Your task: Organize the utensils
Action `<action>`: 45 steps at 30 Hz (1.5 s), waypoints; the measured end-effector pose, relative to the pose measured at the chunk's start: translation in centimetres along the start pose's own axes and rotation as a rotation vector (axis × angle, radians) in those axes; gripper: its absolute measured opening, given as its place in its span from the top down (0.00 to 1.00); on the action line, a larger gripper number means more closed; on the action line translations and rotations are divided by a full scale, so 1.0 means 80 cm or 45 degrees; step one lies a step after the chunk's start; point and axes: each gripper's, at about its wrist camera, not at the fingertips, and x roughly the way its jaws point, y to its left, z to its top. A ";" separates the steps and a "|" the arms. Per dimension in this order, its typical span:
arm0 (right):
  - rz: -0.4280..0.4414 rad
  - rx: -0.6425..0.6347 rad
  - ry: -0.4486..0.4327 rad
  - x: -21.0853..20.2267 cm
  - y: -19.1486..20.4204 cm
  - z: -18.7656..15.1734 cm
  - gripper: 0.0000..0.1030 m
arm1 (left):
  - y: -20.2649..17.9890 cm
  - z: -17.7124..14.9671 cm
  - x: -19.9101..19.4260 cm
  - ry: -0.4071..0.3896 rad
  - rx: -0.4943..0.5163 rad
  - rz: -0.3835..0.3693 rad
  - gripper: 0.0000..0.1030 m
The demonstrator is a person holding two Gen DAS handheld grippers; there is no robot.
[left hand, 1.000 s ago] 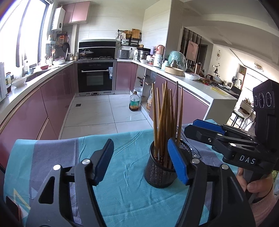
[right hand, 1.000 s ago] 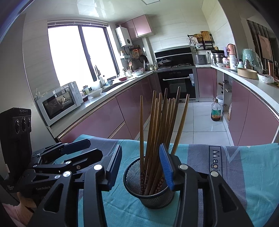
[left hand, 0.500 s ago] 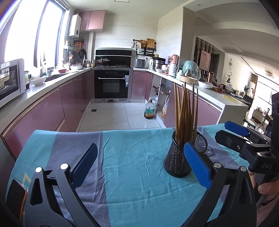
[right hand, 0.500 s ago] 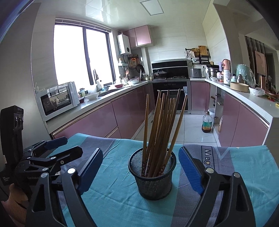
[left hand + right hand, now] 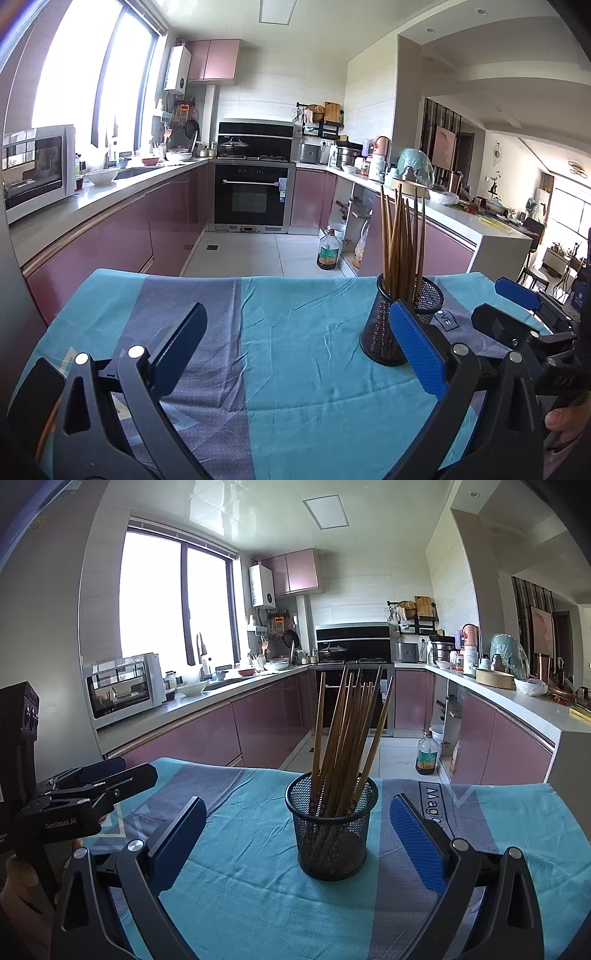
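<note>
Two hand-held grippers frame a black mesh holder (image 5: 332,834) packed with upright wooden chopsticks (image 5: 345,738), standing on a table draped in a blue and grey cloth (image 5: 251,897) in a pink-cabinet kitchen. Right gripper (image 5: 295,843): jaws opening, blue fingers (image 5: 413,845) wide apart, nothing clamped, holder just beyond them. Left gripper (image 5: 297,349): fingers spread wide and empty, holder off to their right side.
</note>
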 end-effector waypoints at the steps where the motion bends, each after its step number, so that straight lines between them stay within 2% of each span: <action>1: 0.001 -0.001 -0.004 -0.001 0.001 0.001 0.07 | -0.003 0.001 0.000 -0.004 0.000 0.006 0.05; 11: -0.009 -0.022 -0.037 -0.013 0.009 -0.001 0.07 | -0.001 -0.003 -0.017 -0.033 -0.033 0.026 0.05; 45: -0.058 -0.008 -0.121 -0.033 0.010 -0.011 0.07 | -0.008 -0.024 -0.039 -0.140 -0.019 0.068 0.05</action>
